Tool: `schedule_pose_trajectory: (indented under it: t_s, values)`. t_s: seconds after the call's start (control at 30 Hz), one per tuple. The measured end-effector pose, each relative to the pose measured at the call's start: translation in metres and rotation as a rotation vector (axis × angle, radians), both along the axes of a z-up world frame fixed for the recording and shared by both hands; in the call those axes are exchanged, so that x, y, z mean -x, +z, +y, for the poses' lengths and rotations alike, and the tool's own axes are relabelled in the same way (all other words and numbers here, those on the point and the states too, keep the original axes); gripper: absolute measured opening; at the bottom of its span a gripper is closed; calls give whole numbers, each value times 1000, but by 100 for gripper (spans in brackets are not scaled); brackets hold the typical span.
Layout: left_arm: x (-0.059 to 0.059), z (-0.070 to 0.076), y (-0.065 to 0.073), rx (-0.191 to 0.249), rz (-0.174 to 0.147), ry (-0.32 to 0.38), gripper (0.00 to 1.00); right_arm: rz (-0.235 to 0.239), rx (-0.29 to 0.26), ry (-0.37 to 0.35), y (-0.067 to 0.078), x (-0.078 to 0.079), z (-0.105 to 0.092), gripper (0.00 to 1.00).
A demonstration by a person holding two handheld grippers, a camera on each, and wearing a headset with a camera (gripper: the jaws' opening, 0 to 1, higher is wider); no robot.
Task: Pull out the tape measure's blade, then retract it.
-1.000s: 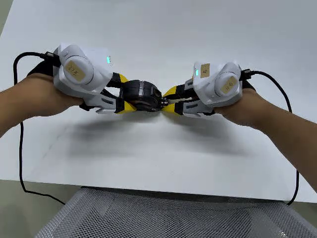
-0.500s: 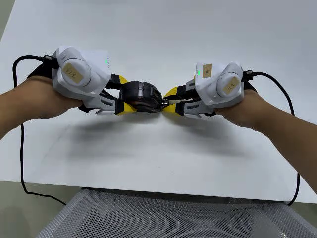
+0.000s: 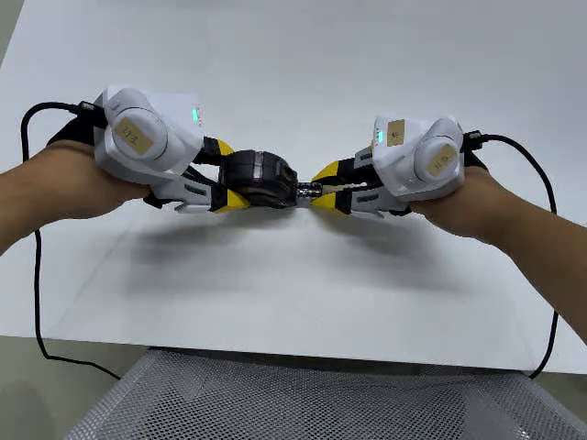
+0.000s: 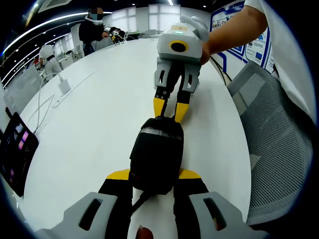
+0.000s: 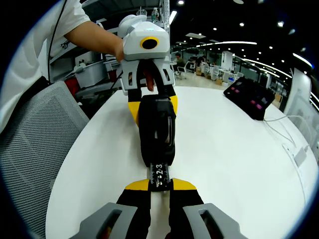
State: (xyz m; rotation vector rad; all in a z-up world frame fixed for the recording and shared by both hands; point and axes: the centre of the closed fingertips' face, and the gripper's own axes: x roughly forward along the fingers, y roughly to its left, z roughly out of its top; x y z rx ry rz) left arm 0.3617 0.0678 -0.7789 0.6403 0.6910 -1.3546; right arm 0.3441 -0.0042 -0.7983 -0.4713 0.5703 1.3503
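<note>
A black tape measure (image 3: 260,178) is held above the white table (image 3: 293,275), with my left gripper (image 3: 231,174) shut on its case (image 4: 157,157). My right gripper (image 3: 323,186) is shut on the blade's hook end (image 3: 304,192). In the right gripper view a short stretch of blade (image 5: 159,174) with printed numbers shows between the case (image 5: 156,129) and my yellow-tipped jaws (image 5: 158,186). The two grippers face each other nose to nose, a small gap apart.
Black cables (image 3: 37,275) trail from both grippers over the table's near edge. A mesh chair (image 3: 303,399) sits below the front edge. A phone or tablet (image 4: 12,149) and white cords (image 4: 60,89) lie farther along the table.
My right gripper has drawn a little to the right, away from the case, and a short length of blade has come out. The left gripper holds still.
</note>
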Motion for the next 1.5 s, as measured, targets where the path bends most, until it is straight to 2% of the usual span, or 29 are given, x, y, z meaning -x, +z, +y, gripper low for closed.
schedule_pose_trajectory:
  t_s: [0.7,1.5]
  values:
    - [1,-2,0,5,5,4,26,6,64,-21,-4,2,-31,9]
    - [1,-4,1,0,6,-3,26,27,113,-34,-4,7,-57,8]
